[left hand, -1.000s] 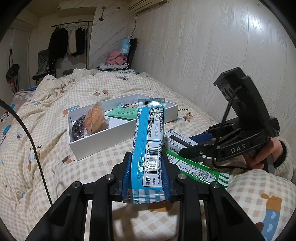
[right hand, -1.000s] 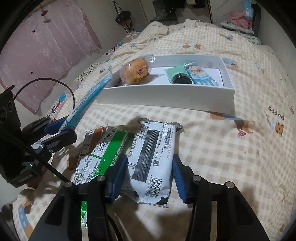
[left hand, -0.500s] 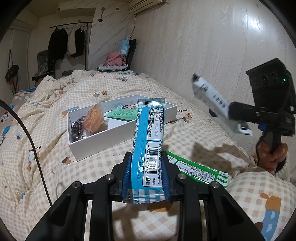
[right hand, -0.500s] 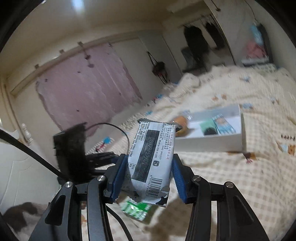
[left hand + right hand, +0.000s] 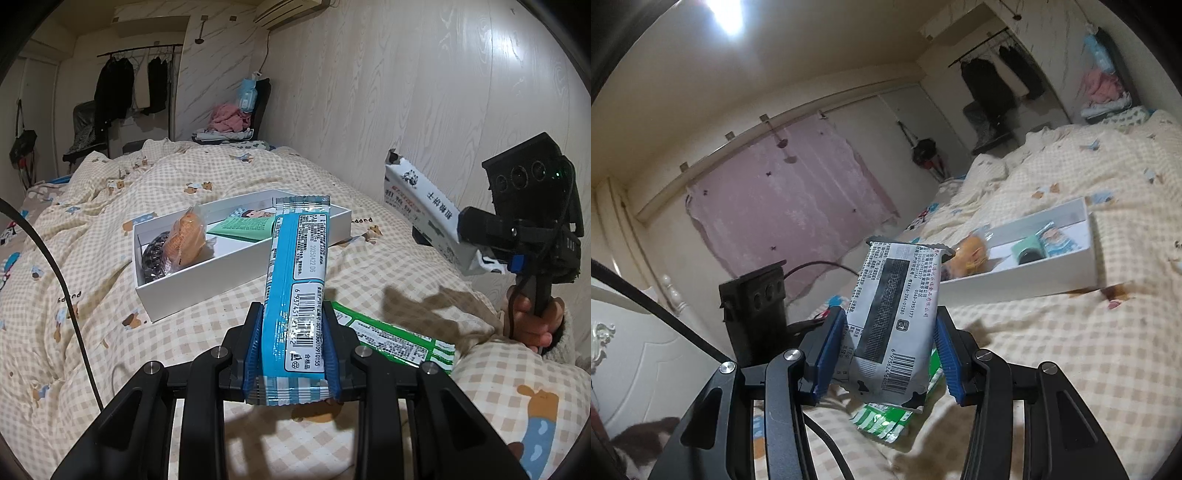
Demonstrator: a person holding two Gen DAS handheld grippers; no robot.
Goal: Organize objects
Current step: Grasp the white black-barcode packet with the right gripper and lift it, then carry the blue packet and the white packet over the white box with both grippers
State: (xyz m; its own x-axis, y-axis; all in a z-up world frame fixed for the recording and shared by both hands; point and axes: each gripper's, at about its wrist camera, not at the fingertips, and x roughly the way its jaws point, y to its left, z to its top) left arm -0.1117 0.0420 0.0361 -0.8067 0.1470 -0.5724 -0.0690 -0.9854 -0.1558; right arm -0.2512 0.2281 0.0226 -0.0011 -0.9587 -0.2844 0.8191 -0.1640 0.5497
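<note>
My left gripper point(image 5: 293, 354) is shut on a long blue snack packet point(image 5: 299, 280) and holds it above the bed, pointing at the white box point(image 5: 207, 273). My right gripper point(image 5: 886, 354) is shut on a white and black snack packet point(image 5: 894, 321), lifted high over the bed; it also shows in the left wrist view point(image 5: 424, 210). A green packet point(image 5: 391, 339) lies on the quilt below, also in the right wrist view point(image 5: 886, 421). The white box point(image 5: 1015, 284) holds an orange bun point(image 5: 971, 254), a dark round item point(image 5: 153, 254), a green packet point(image 5: 247, 225) and a small picture packet point(image 5: 1060, 240).
The checked quilt point(image 5: 92, 295) covers the whole bed. A wood-panel wall point(image 5: 406, 92) runs along the right side. A clothes rail point(image 5: 129, 88) and a chair with laundry point(image 5: 232, 122) stand at the far end. A black cable point(image 5: 66, 295) crosses the left.
My right gripper closed on the white and black packet, lifted it off the quilt and tilted upward. The left gripper with the blue packet has stayed in place.
</note>
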